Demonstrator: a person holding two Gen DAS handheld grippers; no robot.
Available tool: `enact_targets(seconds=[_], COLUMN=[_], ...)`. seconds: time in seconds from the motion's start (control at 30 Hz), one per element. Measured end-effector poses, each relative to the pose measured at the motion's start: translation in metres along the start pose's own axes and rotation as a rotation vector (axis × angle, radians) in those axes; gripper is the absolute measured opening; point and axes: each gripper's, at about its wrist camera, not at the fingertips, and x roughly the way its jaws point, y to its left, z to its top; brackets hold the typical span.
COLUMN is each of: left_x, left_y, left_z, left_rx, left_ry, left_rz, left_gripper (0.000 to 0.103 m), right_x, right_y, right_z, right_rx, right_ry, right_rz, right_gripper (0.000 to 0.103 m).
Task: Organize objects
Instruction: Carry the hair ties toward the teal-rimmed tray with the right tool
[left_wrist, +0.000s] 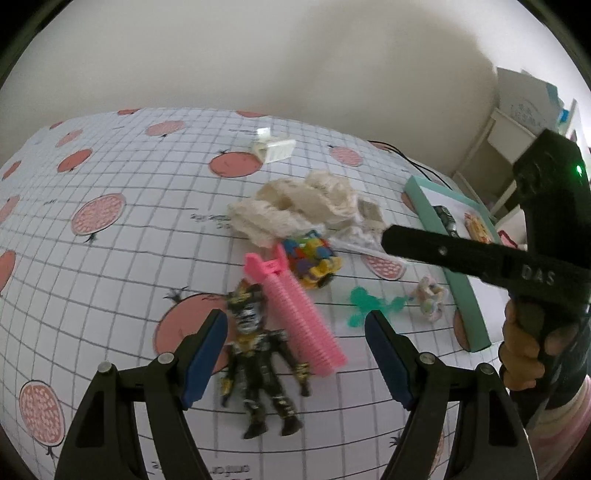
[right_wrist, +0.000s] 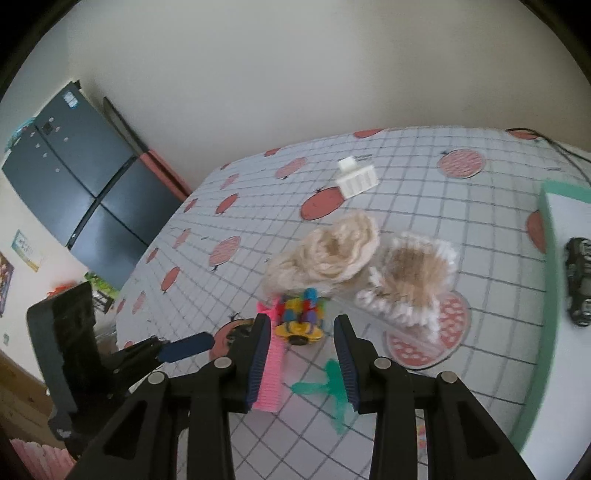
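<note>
**Left claw's basically on top of the figure**

The left gripper (left_wrist: 295, 354) hangs spread wide, holding nothing. The black-and-gold action figure (left_wrist: 264, 365) lies mid-table between its jaws, long axis roughly along the fingers, pink comb (left_wrist: 295, 310) touching it. The right gripper (right_wrist: 303, 358), also spread and empty, points at the toy car (right_wrist: 301, 321).

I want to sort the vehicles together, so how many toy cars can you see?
2. A colourful toy car sits on the tablecloth beside the pink comb, just ahead of the right hand-held gripper. A black toy car lies in the green-rimmed tray. Others may be hidden.
</note>
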Motion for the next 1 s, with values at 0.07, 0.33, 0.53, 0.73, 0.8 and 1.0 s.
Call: enact_targets(seconds=[0.07,0.33,0.53,0.73,0.8,1.0], left_x=[0.003,0.021,0.038,0.058,0.063,0.067], left_y=[-0.010,-0.054,-0.073,-0.083,-0.084,-0.082], left_z=[0.000,0.001,0.004,0.005,0.004,0.007], left_rx=[0.027,0.144,0.178,0.192,0.192,0.198], left_ry=[0.007,0.047,0.081,0.126,0.140,0.142], left_rz=[-0.012,-0.012,0.006,0.007,0.008,0.007], left_gripper=[0.078,0.078,0.078,0.072,0.071,0.071], right_x=[-0.009,-0.037,-0.037,-0.029,-0.025,-0.015], right_y=[-0.003,-0.022,-0.031,-0.045,-0.046,-0.046], right_z=[0.002,-0.003,-0.014,-0.024,-0.025,-0.028], right_rx=[-0.001,-0.021,-0.036,0.011,0.018,0.016], right_ry=[-0.011,0.022,0.085,0.135,0.150,0.178], right_rz=[-0.027,-0.159,-0.201,-0.189,-0.186,-0.202], right_gripper=[0.038,0.038,0.038,0.038,0.038,0.038])
